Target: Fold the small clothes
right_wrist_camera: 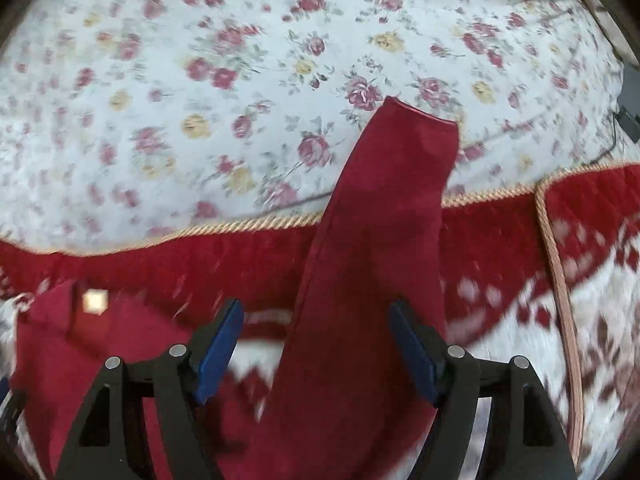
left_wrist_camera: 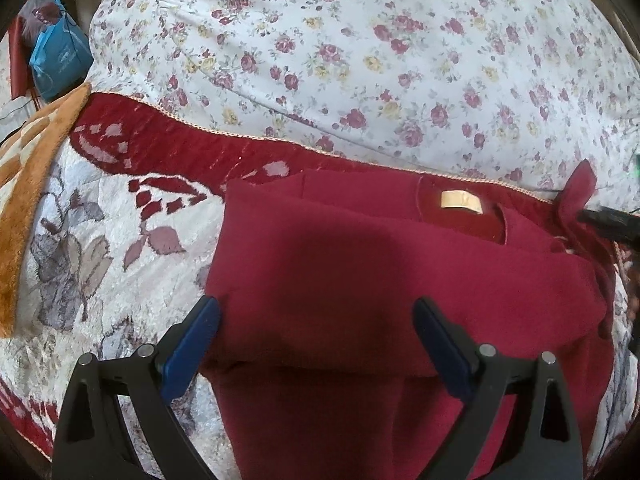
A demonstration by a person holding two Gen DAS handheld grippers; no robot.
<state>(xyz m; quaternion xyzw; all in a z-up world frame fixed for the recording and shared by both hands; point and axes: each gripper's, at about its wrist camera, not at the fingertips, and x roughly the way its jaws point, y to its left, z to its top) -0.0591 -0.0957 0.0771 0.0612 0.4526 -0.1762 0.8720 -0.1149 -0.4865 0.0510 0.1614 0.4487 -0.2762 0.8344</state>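
Note:
A dark red small garment [left_wrist_camera: 360, 272] lies partly folded on a red and white patterned blanket [left_wrist_camera: 120, 240], its gold neck label [left_wrist_camera: 460, 201] facing up. My left gripper [left_wrist_camera: 316, 320] is open, its blue pads either side of the folded body. In the right wrist view one sleeve [right_wrist_camera: 380, 240] stretches away between the open fingers of my right gripper [right_wrist_camera: 316, 328], its cuff lying on the floral sheet [right_wrist_camera: 200, 80]. The garment's body and label [right_wrist_camera: 95, 301] show at the lower left. A black finger [left_wrist_camera: 608, 218] of the right gripper shows at the left view's right edge.
A floral bedsheet [left_wrist_camera: 360, 60] covers the bed beyond the blanket's gold corded edge [right_wrist_camera: 240, 224]. An orange plush blanket [left_wrist_camera: 28, 184] lies at the left. A blue bag [left_wrist_camera: 60, 60] hangs off the bed's far left.

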